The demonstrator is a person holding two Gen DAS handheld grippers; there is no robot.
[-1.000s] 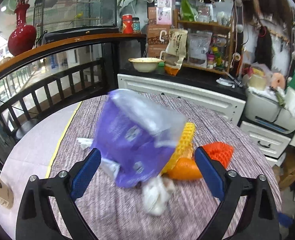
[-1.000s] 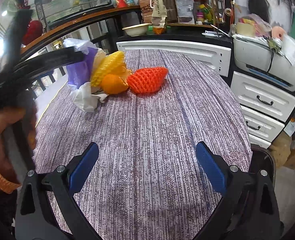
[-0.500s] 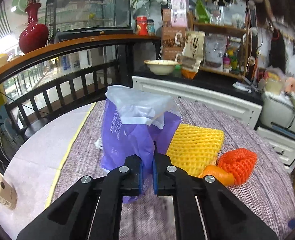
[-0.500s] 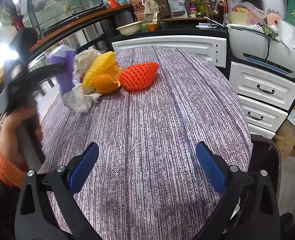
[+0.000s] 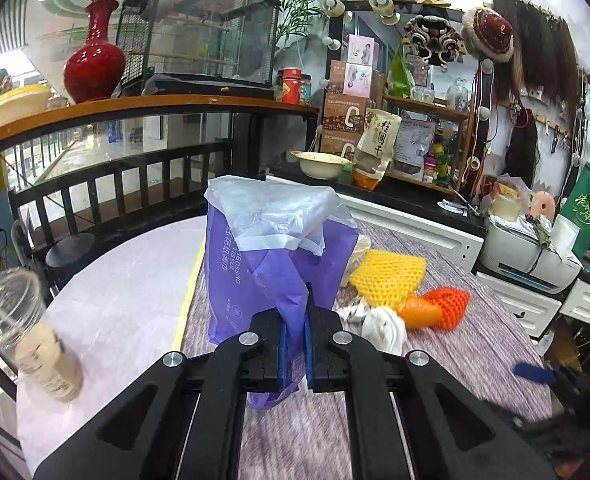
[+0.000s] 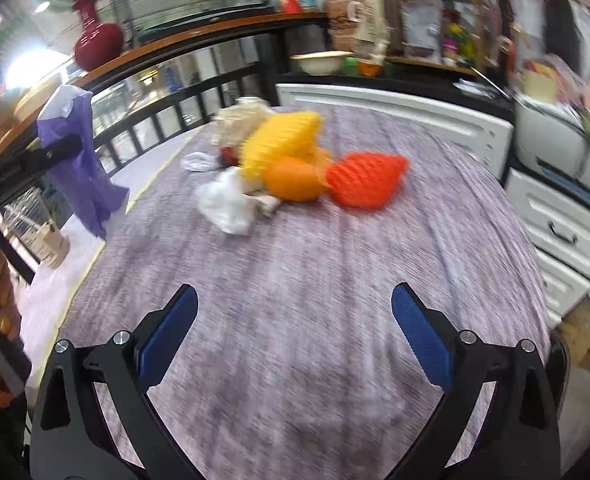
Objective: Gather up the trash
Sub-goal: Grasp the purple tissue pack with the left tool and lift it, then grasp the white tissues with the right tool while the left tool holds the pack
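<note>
Purple bag lifted off the pile since half a second ago, left jaws clamped on it; right gripper has swung in toward the trash.

Left gripper pinches the purple tissue bag by thin film low down, so it could slip or tear. Right gripper hangs wide open over the tablecloth, holding nothing. Yellow net, orange, red net and white wad sit clustered, touching; a grab may scatter them. Cup stands near the left edge; open room on the right.
</note>
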